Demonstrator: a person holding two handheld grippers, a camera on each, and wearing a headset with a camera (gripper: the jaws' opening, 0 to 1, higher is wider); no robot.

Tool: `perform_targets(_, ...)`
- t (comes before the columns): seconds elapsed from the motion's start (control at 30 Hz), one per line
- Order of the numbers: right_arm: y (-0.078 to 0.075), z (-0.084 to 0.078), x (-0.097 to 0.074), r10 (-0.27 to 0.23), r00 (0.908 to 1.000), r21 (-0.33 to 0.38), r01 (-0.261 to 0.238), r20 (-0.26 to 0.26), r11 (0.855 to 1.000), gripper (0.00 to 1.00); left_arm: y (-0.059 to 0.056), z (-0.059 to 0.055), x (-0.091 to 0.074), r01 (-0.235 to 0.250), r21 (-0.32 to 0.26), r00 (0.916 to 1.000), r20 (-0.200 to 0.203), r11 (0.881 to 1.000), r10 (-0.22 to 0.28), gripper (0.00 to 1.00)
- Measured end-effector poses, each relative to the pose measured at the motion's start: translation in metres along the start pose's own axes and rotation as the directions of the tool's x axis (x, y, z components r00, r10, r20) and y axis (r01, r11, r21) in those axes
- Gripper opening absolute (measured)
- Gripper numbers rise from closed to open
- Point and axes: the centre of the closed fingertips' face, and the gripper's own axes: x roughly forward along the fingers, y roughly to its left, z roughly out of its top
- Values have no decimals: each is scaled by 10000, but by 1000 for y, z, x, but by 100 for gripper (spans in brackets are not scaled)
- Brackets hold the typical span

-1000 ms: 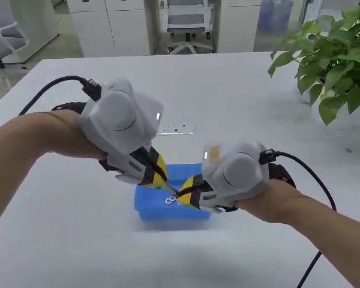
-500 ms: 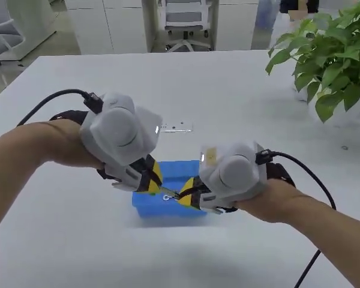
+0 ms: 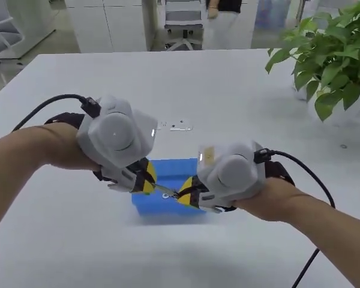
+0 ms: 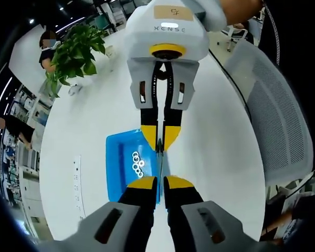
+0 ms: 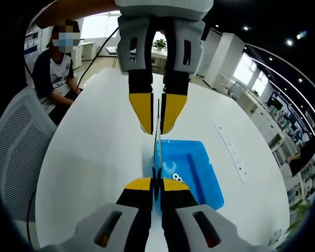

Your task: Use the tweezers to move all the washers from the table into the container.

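Blue container (image 3: 159, 209), white counter (image 3: 246, 90), silvery washers (image 4: 137, 163) and tweezers (image 5: 156, 147); left tool (image 4: 160, 181) and right tool (image 5: 152, 184) grey (yellow-and-black tips).

Head view looks steeply down, close, with the blue container (image 3: 163, 210) at 6 o'clock. Gripper views face each other, sharing it.

white table (image 3: 246, 90) | blue container (image 3: 162, 209) at middle | potted plant (image 3: 330, 60) far right | flat strip (image 3: 177, 126) beyond container

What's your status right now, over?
Left tool and right tool both shut on the tweezers, held over the blue container. Washers lying inside it. Nothing seen blocking.
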Motion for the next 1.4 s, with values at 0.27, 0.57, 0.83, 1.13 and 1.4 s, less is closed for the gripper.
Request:
perform_targets(0.27, 6, -3, -1, 81, 9999, -106, -82, -144, 9999, 5, -5, 0, 3, 22, -215, 9999, 118, 9998, -20, 7)
perform_targets(0.57, 13, -6, -2, 119, 9998, -144, -122, -183, 9998, 5, -13, -7, 11, 41, -487, 9998, 194, 9988, -32, 6)
perform_targets(0.83, 30, -16, 2, 473, 9983, -168, -479, -354, 9987, 5, -30, -14, 29, 252, -743, 9993, 308, 9969, -229, 6)
perform_targets(1.13, 49, -29, 10, 843, 9945, -60, -848, -625, 9964, 5, -48, -20, 49, 468, -920, 9983, 399, 9947, -432, 6)
perform_targets(1.4, 62, -42, 19, 1257, 9876, 88, -1254, -942, 9921, 5, -61, -25, 67, 736, -898, 9967, 410, 9932, -701, 6)
